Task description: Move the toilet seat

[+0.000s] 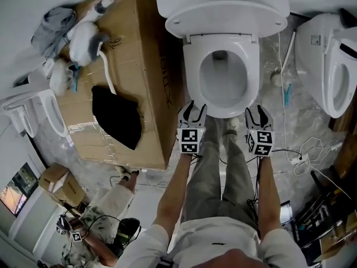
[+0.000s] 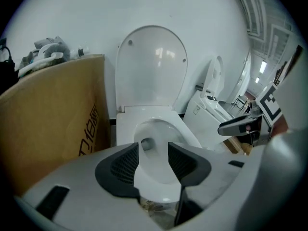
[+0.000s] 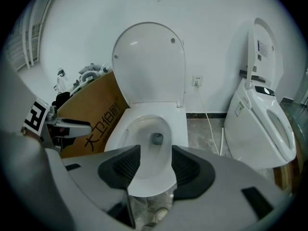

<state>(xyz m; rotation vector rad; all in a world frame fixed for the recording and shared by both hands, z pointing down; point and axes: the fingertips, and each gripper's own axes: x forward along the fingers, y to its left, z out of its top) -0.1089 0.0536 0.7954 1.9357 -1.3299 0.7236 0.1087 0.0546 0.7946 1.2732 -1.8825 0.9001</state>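
Both the left gripper (image 1: pixel 194 108) and the right gripper (image 1: pixel 258 111), fingers slightly parted and empty, should be slid under the toilet seat (image 1: pixel 223 110) front edge at frame centre, closed, then raised evenly.

Cardboard box (image 3: pixel 94 121): black characters "大卫伯爵" printed along its side face | Second toilet's raised lid (image 3: pixel 270 59): small label (image 3: pixel 262 47) near top edge, print too small to read

Toilet bowl (image 1: pixel 191 71) just ahead of left gripper (image 1: pixel 192 106) and right gripper (image 1: pixel 258 111), lid (image 1: pixel 223 15) behind it; cardboard box (image 1: pixel 134 49) left, second toilet (image 1: pixel 329 60) right
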